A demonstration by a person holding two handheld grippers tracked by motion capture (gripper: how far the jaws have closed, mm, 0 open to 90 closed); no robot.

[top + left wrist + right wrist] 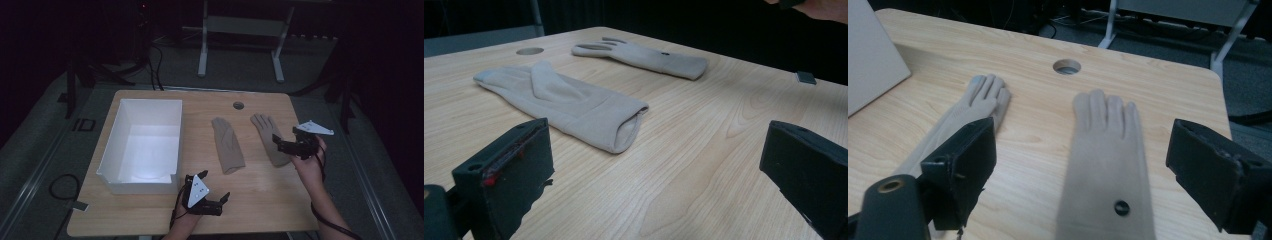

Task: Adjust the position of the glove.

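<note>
- In the high view two beige gloves lie flat on the wooden table [260, 200], right of the white bin [142, 145]; the left glove [227, 145] sits at the centre of the frame, the right glove [270, 140] just right of it, the two apart with bare wood between them
- Both gloves run lengthwise up and down the frame, fingertips toward the top edge and the round hole [238, 105] in the table, cuffs toward the bottom; the left glove leans a little, its cuff shifted rightward
- The right gripper [284, 145] is at right of centre, held over the cuff end of the right glove; its jaws stand wide apart and hold nothing
- In the right gripper view the right glove [1105, 165] rises up the middle of the frame between the two black jaws, fingers upward, a small dark dot near its cuff; whether the jaws touch it I cannot tell; the left glove [955, 125] lies at left, partly behind the left jaw
- The left gripper [220, 202] is at the lower centre of the high view, near the table's front edge, well below the left glove's cuff; jaws spread wide, empty
- In the left gripper view the left glove [564, 102] lies slantwise, open cuff toward lower right, fingertips toward upper left; the right glove [644, 57] lies beyond it at upper centre
</note>
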